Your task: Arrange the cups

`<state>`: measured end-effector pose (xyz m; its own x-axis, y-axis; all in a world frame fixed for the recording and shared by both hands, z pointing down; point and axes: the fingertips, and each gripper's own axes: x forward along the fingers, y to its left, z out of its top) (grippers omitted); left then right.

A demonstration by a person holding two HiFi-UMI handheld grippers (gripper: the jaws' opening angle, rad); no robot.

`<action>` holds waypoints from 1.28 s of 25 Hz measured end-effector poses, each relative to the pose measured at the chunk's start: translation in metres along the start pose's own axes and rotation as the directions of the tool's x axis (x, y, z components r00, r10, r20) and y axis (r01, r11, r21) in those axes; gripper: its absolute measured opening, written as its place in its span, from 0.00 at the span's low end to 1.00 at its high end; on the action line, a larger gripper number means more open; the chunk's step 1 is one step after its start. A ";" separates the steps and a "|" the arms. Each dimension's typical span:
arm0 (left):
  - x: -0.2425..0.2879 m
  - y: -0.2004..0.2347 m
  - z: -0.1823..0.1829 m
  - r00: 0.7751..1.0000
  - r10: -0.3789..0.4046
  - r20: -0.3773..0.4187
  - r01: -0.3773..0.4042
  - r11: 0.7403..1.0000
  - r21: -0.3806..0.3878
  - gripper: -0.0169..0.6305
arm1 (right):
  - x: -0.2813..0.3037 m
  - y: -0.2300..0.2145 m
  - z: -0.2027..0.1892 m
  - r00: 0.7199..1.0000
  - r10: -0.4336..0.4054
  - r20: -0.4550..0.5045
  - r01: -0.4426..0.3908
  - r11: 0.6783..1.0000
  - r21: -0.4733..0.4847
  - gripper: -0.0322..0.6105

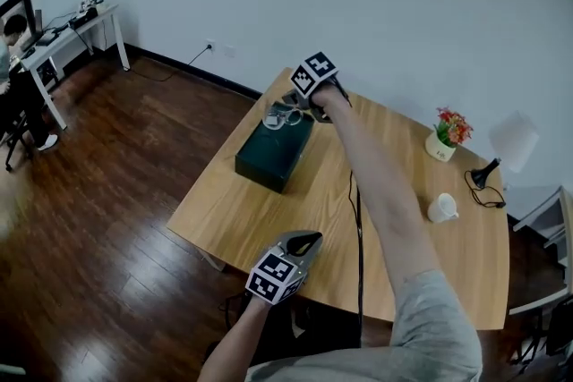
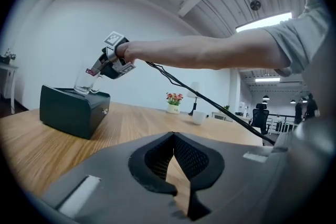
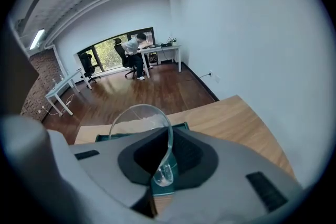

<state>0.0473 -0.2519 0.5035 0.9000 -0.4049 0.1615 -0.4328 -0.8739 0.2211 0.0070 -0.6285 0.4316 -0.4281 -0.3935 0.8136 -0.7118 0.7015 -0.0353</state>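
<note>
My right gripper [image 1: 291, 109] is shut on the wall of a clear glass cup [image 1: 276, 116], pinching the glass between its pads [image 3: 157, 152]. The cup [image 2: 84, 83] hangs tilted, its base right at the top of the dark green box [image 1: 273, 152] near the box's far end. A white cup [image 1: 441, 208] stands alone on the right part of the wooden table [image 1: 313, 210]. My left gripper [image 1: 300, 243] hovers at the table's near edge, shut, with nothing between its jaws; in its own view the tips [image 2: 173, 136] meet.
A small pot of red flowers [image 1: 445, 137] and a white desk lamp [image 1: 501, 152] with a black cord stand at the table's far right. A black cable runs along my right arm. A person sits at a desk [image 1: 67, 36] far left, across dark wood floor.
</note>
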 end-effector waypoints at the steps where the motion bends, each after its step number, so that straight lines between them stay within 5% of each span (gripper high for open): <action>1: 0.000 0.000 0.000 1.000 -0.001 -0.001 0.001 1.000 0.003 0.04 | 0.000 -0.002 0.000 1.000 -0.012 -0.007 0.012 1.000 -0.003 0.10; 10: -0.003 0.002 0.001 1.000 -0.017 0.005 0.017 1.000 -0.004 0.04 | -0.008 -0.011 -0.009 0.996 -0.018 -0.084 0.016 1.000 -0.023 0.10; 14: -0.003 0.002 0.001 1.000 -0.022 0.010 0.022 1.000 -0.012 0.04 | 0.000 -0.016 -0.003 0.993 -0.088 -0.075 0.083 0.994 -0.072 0.14; 23: -0.002 0.001 0.000 1.000 -0.015 0.000 0.015 1.000 0.005 0.04 | -0.027 -0.019 0.012 0.987 -0.020 0.157 0.021 1.000 -0.008 0.14; 28: -0.002 0.001 -0.001 1.000 -0.017 0.008 0.017 1.000 0.011 0.04 | -0.103 -0.009 -0.006 0.913 0.008 0.408 -0.014 1.000 0.012 0.13; 32: -0.005 0.002 0.001 0.999 -0.029 0.017 0.029 1.000 -0.001 0.04 | -0.175 -0.012 -0.091 0.871 -0.025 0.490 0.004 0.999 0.044 0.13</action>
<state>0.0419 -0.2515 0.5020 0.9131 -0.3836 0.1382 -0.4062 -0.8851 0.2272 0.1411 -0.5134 0.3423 -0.6281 -0.6516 0.4253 -0.7373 0.6731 -0.0577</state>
